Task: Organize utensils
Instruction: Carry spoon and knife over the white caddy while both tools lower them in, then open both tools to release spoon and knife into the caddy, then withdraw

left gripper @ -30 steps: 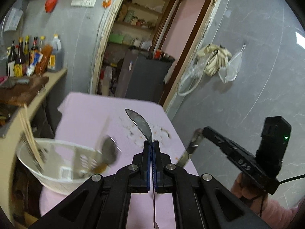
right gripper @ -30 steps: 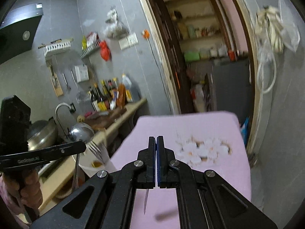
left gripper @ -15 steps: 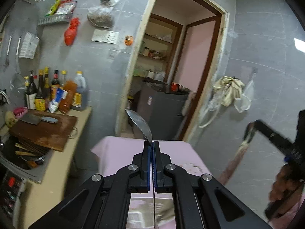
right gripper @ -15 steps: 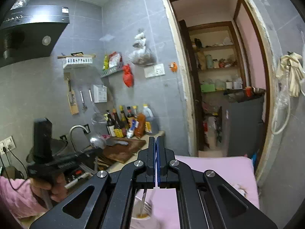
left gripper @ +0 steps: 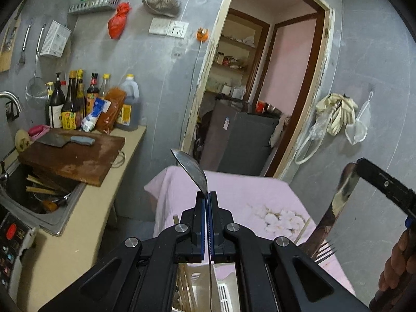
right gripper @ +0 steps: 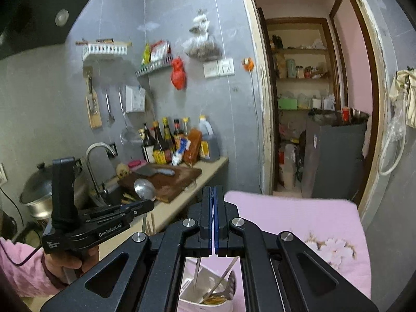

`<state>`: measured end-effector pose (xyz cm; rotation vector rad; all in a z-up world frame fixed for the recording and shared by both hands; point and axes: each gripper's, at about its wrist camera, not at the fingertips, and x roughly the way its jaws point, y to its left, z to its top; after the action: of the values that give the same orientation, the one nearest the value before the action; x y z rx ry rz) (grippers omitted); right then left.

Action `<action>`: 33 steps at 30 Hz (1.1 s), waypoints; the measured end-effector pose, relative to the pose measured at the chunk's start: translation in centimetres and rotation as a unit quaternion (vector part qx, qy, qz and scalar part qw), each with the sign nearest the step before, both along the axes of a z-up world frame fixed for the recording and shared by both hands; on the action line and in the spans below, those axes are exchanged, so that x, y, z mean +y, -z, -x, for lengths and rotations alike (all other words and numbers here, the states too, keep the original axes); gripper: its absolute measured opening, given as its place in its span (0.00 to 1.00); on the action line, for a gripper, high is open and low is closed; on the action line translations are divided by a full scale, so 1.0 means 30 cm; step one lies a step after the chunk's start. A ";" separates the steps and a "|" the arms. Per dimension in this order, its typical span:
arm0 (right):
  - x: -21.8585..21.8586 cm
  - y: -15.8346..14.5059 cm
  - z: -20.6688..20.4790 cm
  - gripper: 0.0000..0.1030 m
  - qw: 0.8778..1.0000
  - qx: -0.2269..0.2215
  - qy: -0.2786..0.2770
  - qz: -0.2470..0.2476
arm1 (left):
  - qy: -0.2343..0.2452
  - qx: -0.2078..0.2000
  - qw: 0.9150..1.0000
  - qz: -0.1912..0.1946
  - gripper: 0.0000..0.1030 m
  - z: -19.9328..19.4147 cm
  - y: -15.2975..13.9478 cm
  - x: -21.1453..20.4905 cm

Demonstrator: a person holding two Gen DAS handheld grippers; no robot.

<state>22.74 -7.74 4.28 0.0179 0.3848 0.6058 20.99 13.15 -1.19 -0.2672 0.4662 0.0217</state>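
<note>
My left gripper (left gripper: pixel 207 197) is shut on a metal spoon (left gripper: pixel 191 167); its bowl sticks up above the fingertips and its handle hangs down between the arms. The left gripper and spoon also show in the right wrist view (right gripper: pixel 144 189), held above the counter edge. My right gripper (right gripper: pixel 213 195) is shut on a fork; its handle tip (right gripper: pixel 196 270) hangs below the jaws. In the left wrist view the fork (left gripper: pixel 335 215) hangs tines down from the right gripper. A white bowl (right gripper: pixel 228 303) with other utensils sits below on the pink tablecloth.
A pink cloth-covered table (left gripper: pixel 247 195) lies ahead. On the left are a counter with a cutting board and cleaver (left gripper: pixel 72 153), sauce bottles (left gripper: pixel 78 101) and a sink (left gripper: pixel 39 195) holding chopsticks. A doorway (left gripper: pixel 260 91) with a grey cabinet is behind the table.
Both grippers have lifted and tilted up from the bowl, each still holding its utensil. The views now face the kitchen wall and doorway instead of the tabletop.
</note>
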 end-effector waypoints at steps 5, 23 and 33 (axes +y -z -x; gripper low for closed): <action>0.028 0.117 -0.025 0.02 0.999 0.041 0.014 0.007 | 0.011 0.012 1.000 0.005 0.03 -0.013 0.068 -0.010; -0.036 0.180 0.042 0.03 0.995 0.072 0.062 -0.003 | 0.049 0.057 0.997 0.007 0.16 0.063 0.112 0.003; -0.191 0.161 0.153 0.40 0.993 0.055 0.101 -0.012 | 0.040 0.022 0.999 -0.002 0.59 0.165 0.037 -0.113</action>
<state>18.15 -13.47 -0.55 0.1123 0.4766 0.4093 16.02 9.77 -2.30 -0.2438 0.5211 -0.0501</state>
